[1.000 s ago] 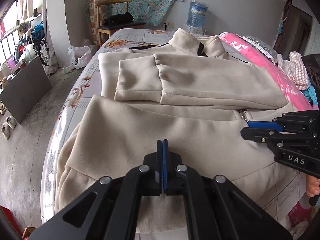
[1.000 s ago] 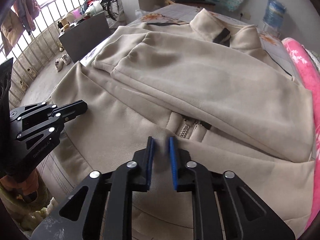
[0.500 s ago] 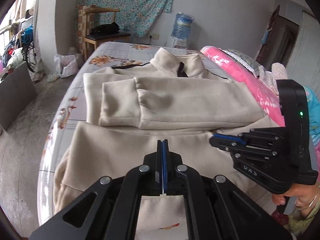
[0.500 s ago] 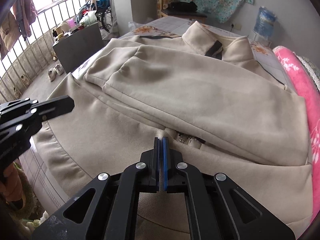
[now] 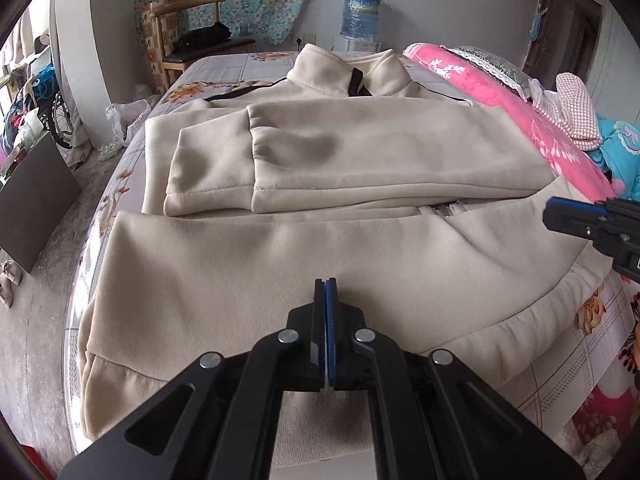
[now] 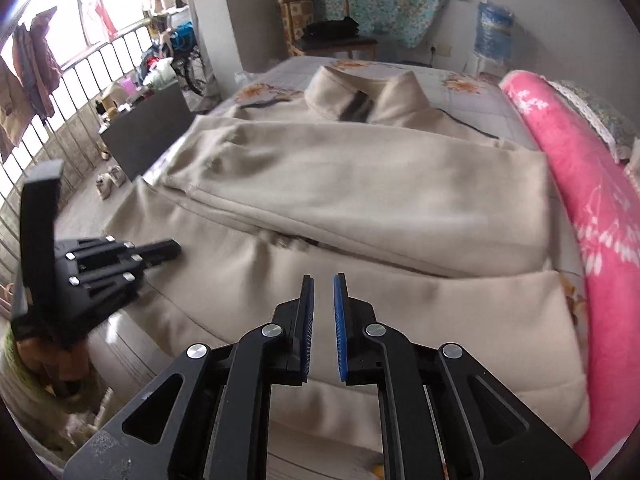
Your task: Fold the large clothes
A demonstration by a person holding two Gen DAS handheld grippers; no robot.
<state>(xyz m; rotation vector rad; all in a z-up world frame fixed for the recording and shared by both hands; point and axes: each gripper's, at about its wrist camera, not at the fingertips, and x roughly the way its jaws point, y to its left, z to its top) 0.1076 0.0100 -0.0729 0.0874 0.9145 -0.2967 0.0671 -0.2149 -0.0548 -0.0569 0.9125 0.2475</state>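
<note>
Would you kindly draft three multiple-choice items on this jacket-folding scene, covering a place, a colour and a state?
1. Where does the water jug stand?
A. on the bed
B. by the far wall, beyond the bed
C. on the chair

2. What colour is the blanket beside the jacket?
A. pink
B. green
C. black

3. How do the right gripper's jaws stand?
A. clamped on a sleeve
B. shut on nothing
C. slightly apart, holding nothing

Answers:
1. B: the water jug stands against the wall past the bed.
2. A: the blanket along the jacket is pink.
3. C: the right gripper has just been opening; a gap shows, nothing between.
</note>
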